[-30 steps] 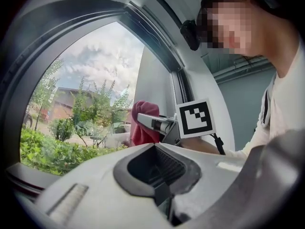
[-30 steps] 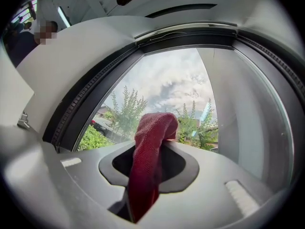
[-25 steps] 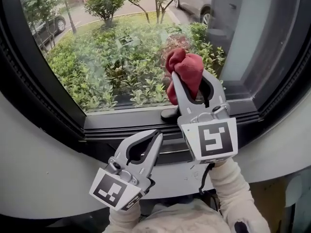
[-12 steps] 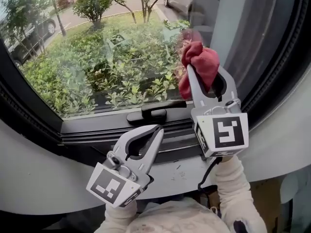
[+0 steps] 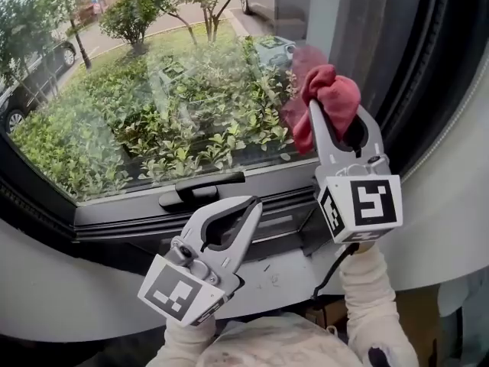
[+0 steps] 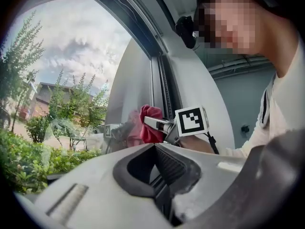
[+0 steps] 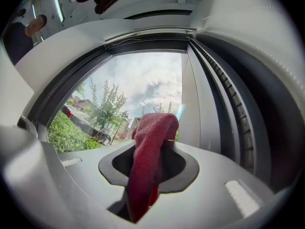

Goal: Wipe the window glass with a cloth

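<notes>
At right edge of window glass [image 5: 153, 90]: we've slid the cloth [image 5: 330, 96] right, well past the window handle [image 5: 200, 190]; our right gripper [image 5: 340, 121] clamped on it, left gripper [image 5: 248, 206] closed, empty, idle. Pass likely ending.

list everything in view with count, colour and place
window glass: 1 pane, clear, in the dark frame
cloth: 1, red, clamped in the right tongs, by the glass's right edge
window handle: 1, black, on the lower frame
shrubs: many, green, outside below
cars: 2, dark left, grey top, outside
sill: 1, white, under the frame
left tongs: 1, grey, shut, empty, above the sill
right tongs: 1, grey, shut on the cloth
sleeves: 2, white, bottom
</notes>
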Available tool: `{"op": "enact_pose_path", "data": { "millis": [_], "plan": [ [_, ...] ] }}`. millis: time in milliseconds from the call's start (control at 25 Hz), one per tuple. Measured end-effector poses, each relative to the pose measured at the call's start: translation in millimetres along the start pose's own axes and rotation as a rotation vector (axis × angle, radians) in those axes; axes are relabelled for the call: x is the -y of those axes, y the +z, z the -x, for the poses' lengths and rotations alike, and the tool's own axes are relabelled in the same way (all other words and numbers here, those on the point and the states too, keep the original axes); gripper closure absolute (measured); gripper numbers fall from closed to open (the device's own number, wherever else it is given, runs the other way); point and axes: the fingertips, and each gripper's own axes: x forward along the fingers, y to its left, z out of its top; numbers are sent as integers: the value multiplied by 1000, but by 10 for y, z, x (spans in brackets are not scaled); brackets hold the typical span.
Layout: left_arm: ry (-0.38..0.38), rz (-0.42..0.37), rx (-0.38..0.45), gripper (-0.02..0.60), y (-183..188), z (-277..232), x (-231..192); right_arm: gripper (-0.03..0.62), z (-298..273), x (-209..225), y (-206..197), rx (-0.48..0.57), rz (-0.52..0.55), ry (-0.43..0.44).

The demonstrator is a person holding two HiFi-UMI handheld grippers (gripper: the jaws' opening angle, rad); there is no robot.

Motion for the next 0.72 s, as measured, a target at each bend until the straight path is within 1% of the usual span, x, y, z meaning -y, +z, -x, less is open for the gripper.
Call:
{"op": "enact_pose_path", "data": {
  "millis": [120,320,400,600,720],
  "plan": [
    [-7,-5,-5,581,-42,-40,23,467,26,-23,-107,5,6,-10],
    [-1,-8,-26,581,-137,-4,-18,467,115,-141,-484,-20,-39,-17],
    [-1,-14,-32,580,-121,10,-8,467,148,-156,-565,-26,-46,-26],
    [12,-10,-34,580,-81,144,-57,468,131,-212,-530,-49,-66,-63],
    [22,-15,-35,580,-50,240,-56,468,110,-350,-413,-32,-57,-44]
  ]
}}
